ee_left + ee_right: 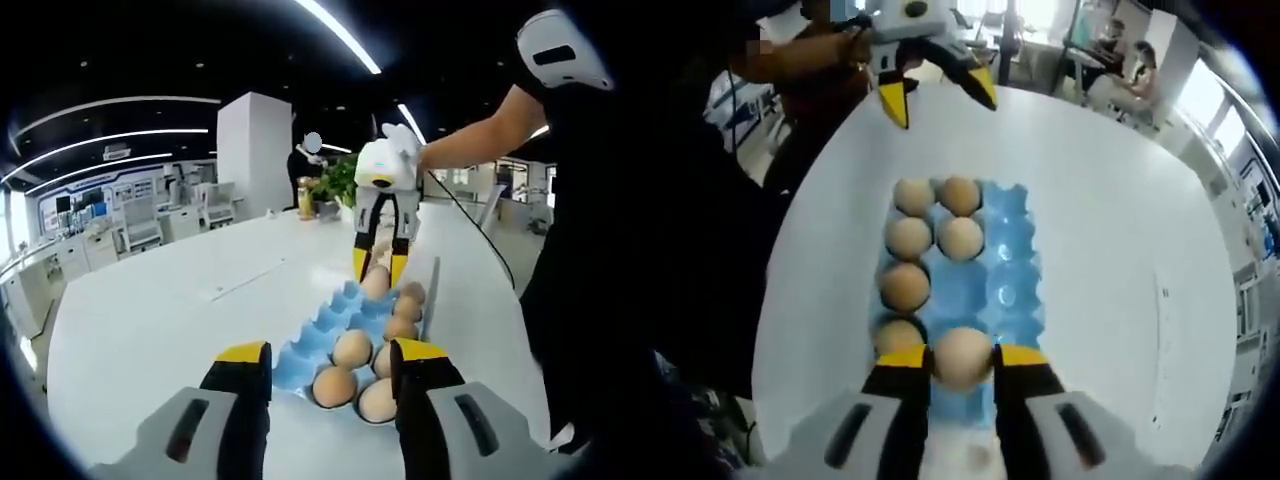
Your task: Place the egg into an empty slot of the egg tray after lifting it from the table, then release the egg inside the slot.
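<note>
A white pillar (254, 148) stands in the upper middle of the left gripper view, with a green plant (338, 180) just right of it. Desks and chairs (140, 222) fill the left side.

Right gripper (962, 358): grey body, black jaws, yellow tips; person's sleeve (565, 45) white

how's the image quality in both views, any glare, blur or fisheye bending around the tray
Left gripper view: strong fisheye bending, ceiling light strips curve overhead, the white table looks bright and flat, the blue egg tray stays fairly sharp. Right gripper view: the table edge bows round, windows at upper right are blown out, the tray and the held egg are clear, and the right gripper casts little shadow.
</note>
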